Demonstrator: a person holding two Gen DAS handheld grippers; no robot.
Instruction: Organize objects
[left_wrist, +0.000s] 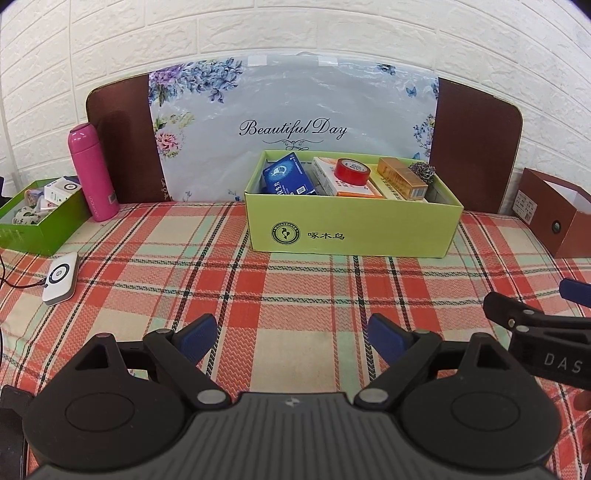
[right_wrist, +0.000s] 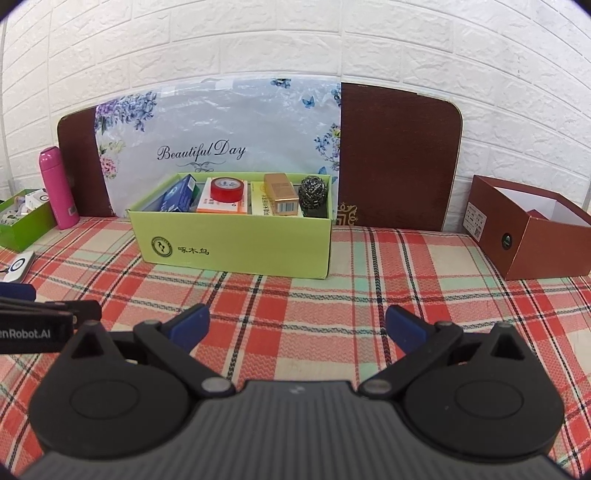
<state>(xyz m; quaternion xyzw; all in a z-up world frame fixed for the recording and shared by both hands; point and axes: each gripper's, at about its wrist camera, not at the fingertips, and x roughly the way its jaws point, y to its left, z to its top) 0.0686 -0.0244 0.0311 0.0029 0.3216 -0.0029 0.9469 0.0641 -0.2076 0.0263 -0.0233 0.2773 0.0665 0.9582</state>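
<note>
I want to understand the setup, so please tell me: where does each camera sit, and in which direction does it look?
Left wrist: on the left gripper, low over the plaid cloth, facing the yellow-green box; its open fingers show, the right gripper at right.
Right wrist: on the right gripper, facing the wall, that box left of centre; open fingers show.
Shared: box, pink bottle, brown box.

The plaid cloth (left_wrist: 295, 288) is woven fabric, rough and ribbed in its weave. On it the light green box (left_wrist: 351, 232) is matt cardboard, and so is the brown box (right_wrist: 532, 240), white inside. The pink flask (left_wrist: 92, 173) looks smooth with a soft sheen. The red tape roll (right_wrist: 226, 189) is glossy plastic, the gold carton (right_wrist: 281, 195) shiny card, the scouring ball (right_wrist: 313, 192) tangled metal wire. Behind, the floral sheet (left_wrist: 295, 110) is wrinkled glossy film
</note>
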